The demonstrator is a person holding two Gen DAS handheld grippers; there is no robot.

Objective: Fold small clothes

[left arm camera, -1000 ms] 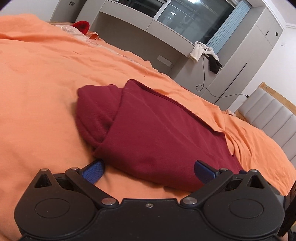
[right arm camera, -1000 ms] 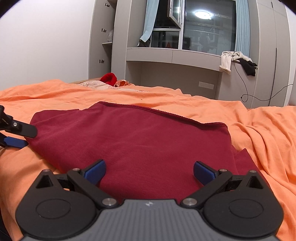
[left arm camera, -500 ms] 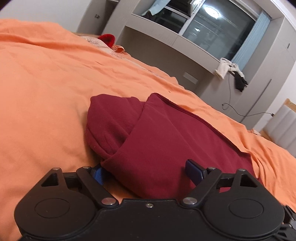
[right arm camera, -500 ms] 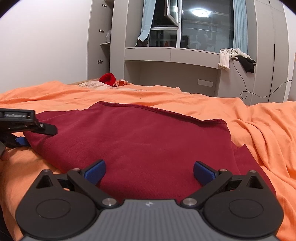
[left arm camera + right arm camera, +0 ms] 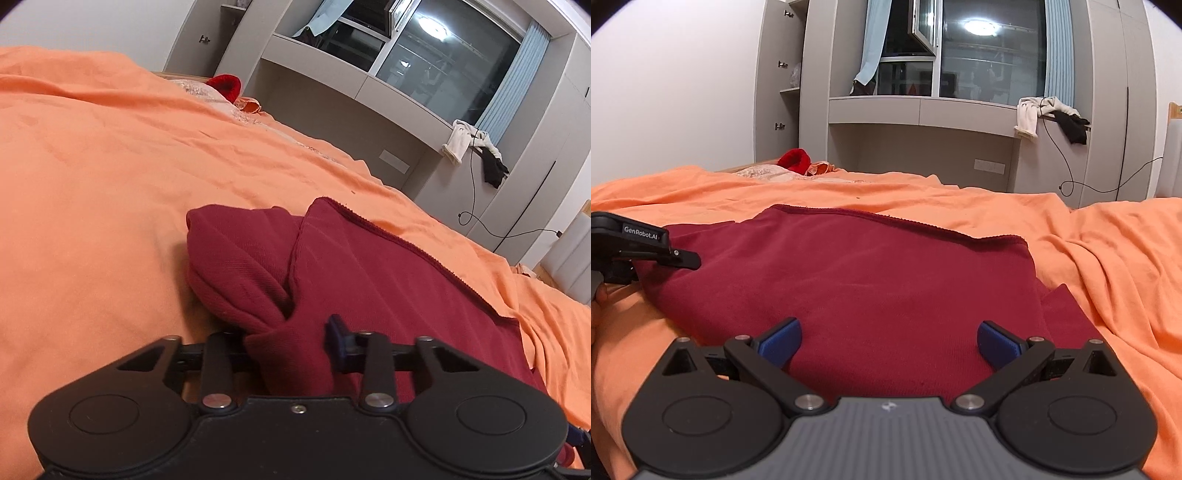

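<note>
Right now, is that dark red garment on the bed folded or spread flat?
Partly folded: the dark red garment has one side doubled over into a bunched layer, while the rest lies flat on the orange sheet.

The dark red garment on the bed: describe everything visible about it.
The dark red garment is soft knit fabric with a ribbed hem along its far edge. It lies mostly flat on the orange bedsheet, its left end folded into bunched layers. The left hand-held gripper is closing on that bunched corner; the right hand-held gripper sits open over the near edge.

White lettering "GenRobot.AI" stands on the left tongs (image 5: 679,260).
</note>
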